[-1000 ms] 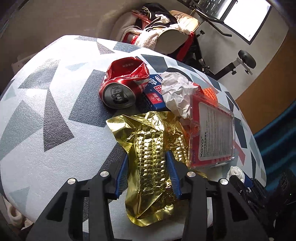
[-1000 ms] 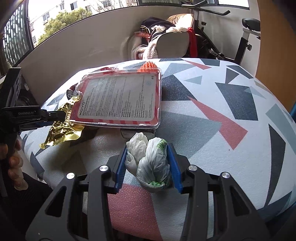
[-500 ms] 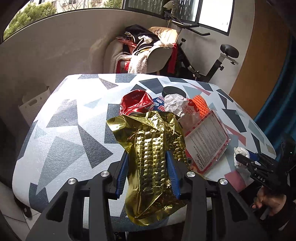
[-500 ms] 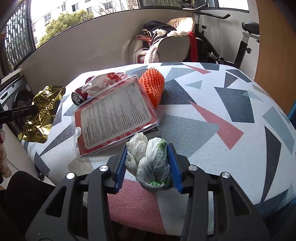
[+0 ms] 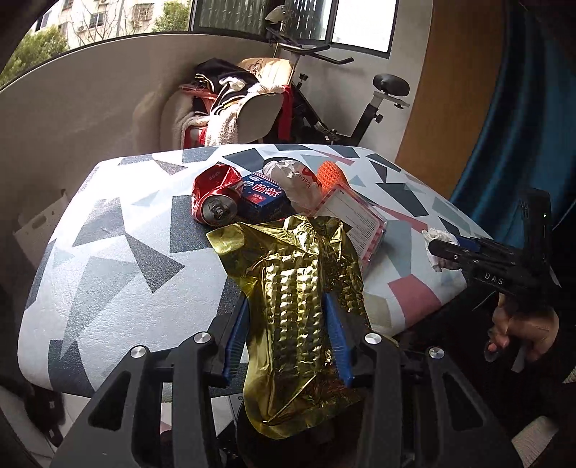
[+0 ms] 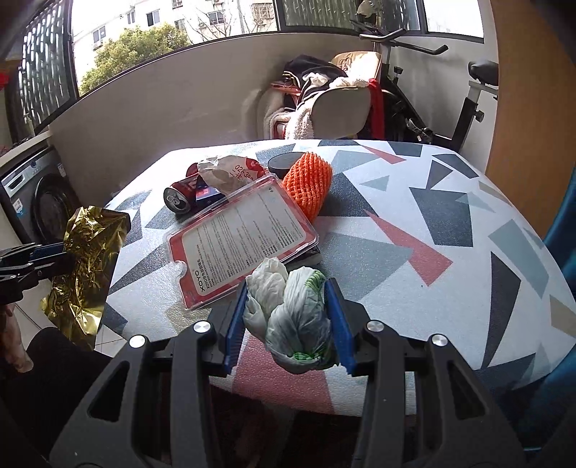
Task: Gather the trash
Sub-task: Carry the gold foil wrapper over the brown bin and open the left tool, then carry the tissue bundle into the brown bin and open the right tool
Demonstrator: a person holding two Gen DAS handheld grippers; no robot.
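Exercise bike (image 6: 450, 90) beside daylit window (image 6: 162, 28)

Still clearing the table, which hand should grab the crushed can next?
Probably left, once emptied: the can lies on its side of the table, but both tools are full, gold wrapper left, wadded bag right.

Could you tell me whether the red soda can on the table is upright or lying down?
Lying on its side and crushed: the red can shows its opened top end facing the camera, its dented body stretching back along the table.
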